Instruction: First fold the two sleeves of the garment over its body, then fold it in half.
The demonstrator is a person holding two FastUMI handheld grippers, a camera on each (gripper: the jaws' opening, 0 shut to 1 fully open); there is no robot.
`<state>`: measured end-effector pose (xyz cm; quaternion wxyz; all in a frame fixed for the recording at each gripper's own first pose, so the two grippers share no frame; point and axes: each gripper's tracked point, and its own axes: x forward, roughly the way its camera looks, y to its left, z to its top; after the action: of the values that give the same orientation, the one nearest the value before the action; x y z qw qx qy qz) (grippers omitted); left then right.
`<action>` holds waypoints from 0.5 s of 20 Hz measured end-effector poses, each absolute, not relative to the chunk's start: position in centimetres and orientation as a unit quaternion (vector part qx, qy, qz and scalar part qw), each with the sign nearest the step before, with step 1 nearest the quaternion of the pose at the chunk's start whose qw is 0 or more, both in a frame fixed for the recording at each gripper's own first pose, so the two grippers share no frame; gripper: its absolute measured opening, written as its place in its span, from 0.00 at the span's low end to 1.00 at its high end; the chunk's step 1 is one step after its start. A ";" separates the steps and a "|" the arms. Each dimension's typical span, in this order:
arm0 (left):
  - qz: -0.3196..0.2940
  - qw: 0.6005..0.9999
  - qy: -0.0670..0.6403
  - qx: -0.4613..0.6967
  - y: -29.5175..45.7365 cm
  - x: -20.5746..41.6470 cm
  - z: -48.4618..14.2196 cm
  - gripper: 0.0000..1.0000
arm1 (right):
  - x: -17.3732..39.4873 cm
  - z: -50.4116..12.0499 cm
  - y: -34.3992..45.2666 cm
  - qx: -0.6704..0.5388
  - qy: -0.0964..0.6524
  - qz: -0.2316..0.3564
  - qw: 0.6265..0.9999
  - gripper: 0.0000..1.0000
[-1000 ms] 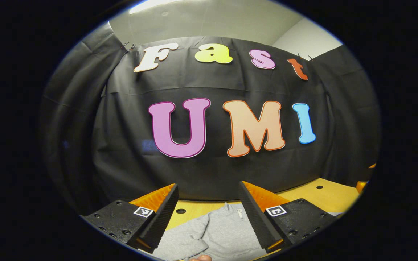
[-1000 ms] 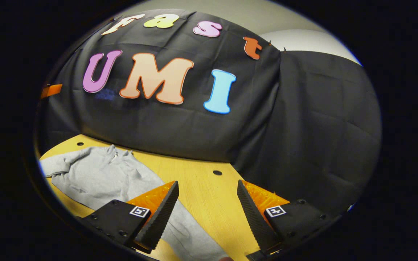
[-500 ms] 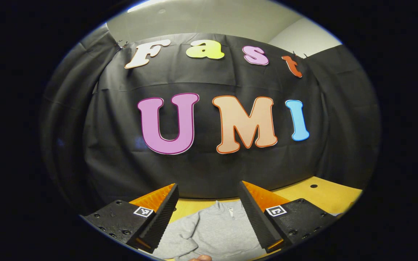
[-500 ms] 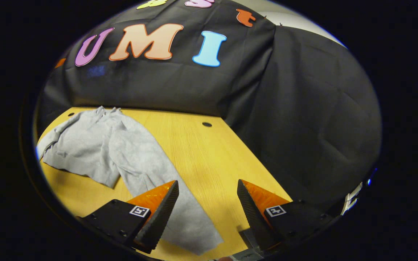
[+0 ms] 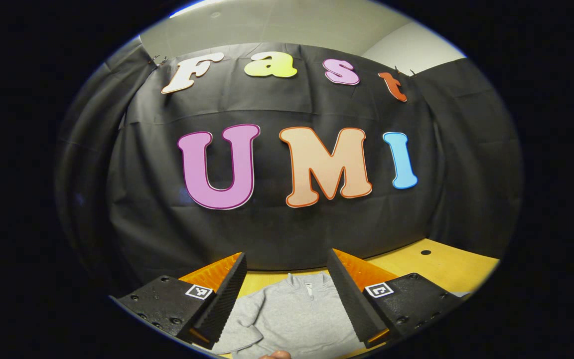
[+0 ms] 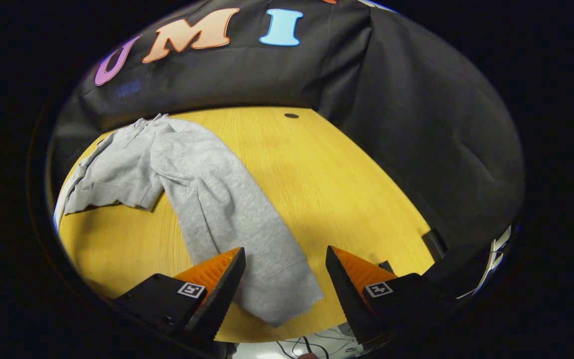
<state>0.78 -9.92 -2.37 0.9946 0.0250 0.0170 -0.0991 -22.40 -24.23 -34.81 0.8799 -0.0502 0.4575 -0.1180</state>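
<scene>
Grey garment (image 6: 167, 164) lies on yellow wooden surface (image 6: 317, 174), collar toward black cloth wall (image 6: 416, 124). One sleeve (image 6: 247, 239) stretches long toward 6 o'clock in right gripper view, cuff between fingers of right gripper (image 6: 283, 279), no contact visible. Right fingers apart, holding nothing. In left gripper view, garment body (image 5: 292, 314) sits at 6 o'clock, seen between fingers of left gripper (image 5: 286, 294). Left fingers apart, empty, above cloth.
</scene>
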 end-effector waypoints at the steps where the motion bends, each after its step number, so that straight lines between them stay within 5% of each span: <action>1: -0.100 0.995 0.018 0.025 -10.3 0.7 -2.5 0.94 | -22.7 -35.2 -24.1 -0.045 0.467 -0.112 0.876 1.00; 7: -0.100 0.994 0.025 0.034 -12.6 0.4 -2.9 0.92 | -24.0 -36.7 -23.5 0.031 0.498 -0.105 0.860 1.00; 9: -0.095 0.994 0.027 0.037 -13.4 0.2 -3.1 0.92 | -23.9 -36.8 -24.0 0.032 0.501 -0.102 0.859 0.95; 10: -0.091 0.995 0.026 0.036 -13.7 0.2 -3.0 0.95 | -23.7 -36.9 -23.7 0.029 0.501 -0.093 0.860 0.83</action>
<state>0.20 -13.72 -3.01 0.9949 0.0359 0.0259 -0.0905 -23.65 -23.71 -36.94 0.8596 0.0293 0.5015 -0.0932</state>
